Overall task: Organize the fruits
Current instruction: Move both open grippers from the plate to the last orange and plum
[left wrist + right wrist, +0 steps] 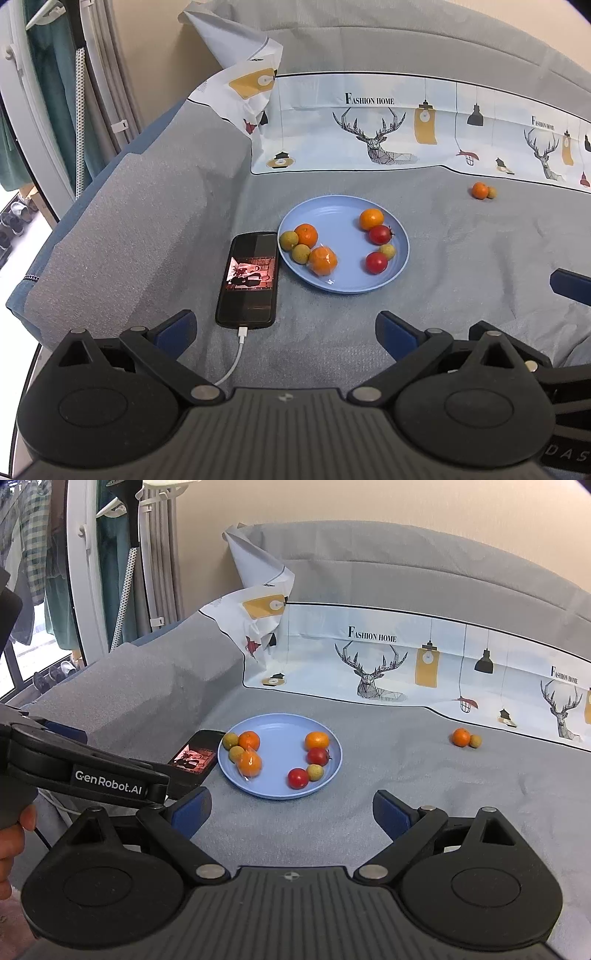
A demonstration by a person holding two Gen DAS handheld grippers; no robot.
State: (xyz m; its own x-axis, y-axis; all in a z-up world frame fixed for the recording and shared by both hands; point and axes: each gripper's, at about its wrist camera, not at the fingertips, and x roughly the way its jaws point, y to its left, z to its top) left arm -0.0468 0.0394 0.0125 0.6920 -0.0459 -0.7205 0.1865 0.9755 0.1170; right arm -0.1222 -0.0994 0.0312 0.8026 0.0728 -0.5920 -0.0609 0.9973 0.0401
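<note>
Centre frame in both wrist views, the blue plate (400, 258) is sitting on the grey cover, already carrying most of the fruit: oranges and small yellow-green fruits bunching at its left side, two red tomatoes (379, 235) with another orange towards the right. Over at the upper right, a stray orange (480, 190) is lying on the cloth with a small yellow-green fruit (491, 192) touching it, well apart from the plate, and those two look like what is left to gather. At the bottom of its own view the left gripper (286, 332) is hanging with its tongs spread wide and holding nothing. Same story for the right gripper (291, 814), wide and empty, hovering short of the plate. Being nearer the strays, it seems the likelier one to fetch them. Just left of the plate, a phone (249, 279) is lying plugged into a white cable (232, 365), screen lit, so any reach on that side is wanting care.
</note>
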